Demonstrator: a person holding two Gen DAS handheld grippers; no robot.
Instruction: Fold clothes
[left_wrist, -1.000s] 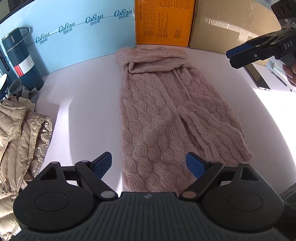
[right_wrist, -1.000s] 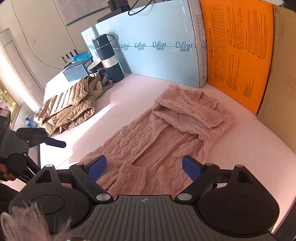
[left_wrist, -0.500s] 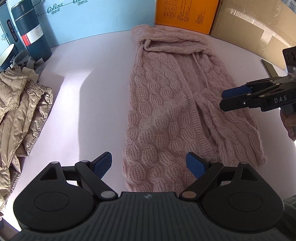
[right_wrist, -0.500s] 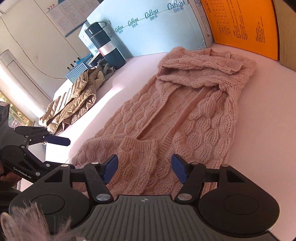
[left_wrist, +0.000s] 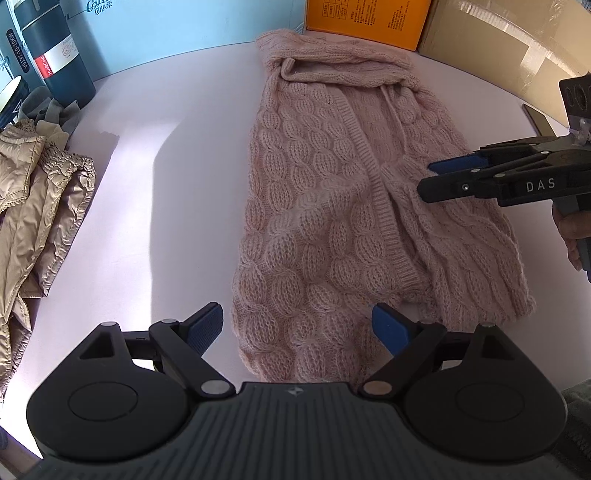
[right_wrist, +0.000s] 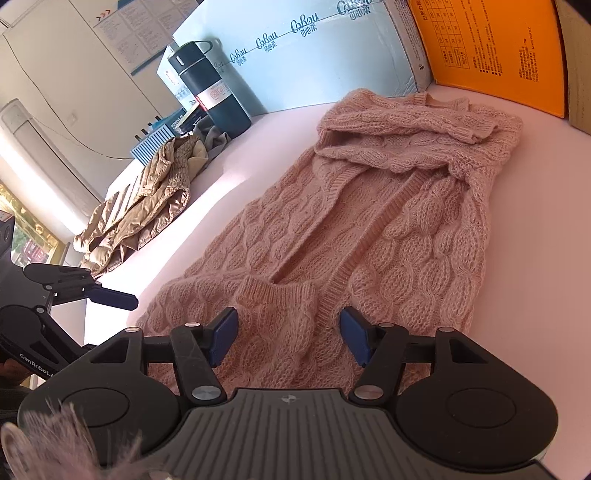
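Your pink cardigan (left_wrist: 325, 192) lies flat in the middle of the table (left_wrist: 177, 155), hood at the far end near the boxes (left_wrist: 365, 22). Both sleeves seem already laid inward over the body, so the side folds look done. The fold from hem to hood is still left, I think. Your left gripper (left_wrist: 297, 325) is wide open over the near hem, and it holds nothing. Your right gripper (right_wrist: 288, 334) is closing around the sleeve cuff (right_wrist: 277, 291), but the pads do not press the knit yet.
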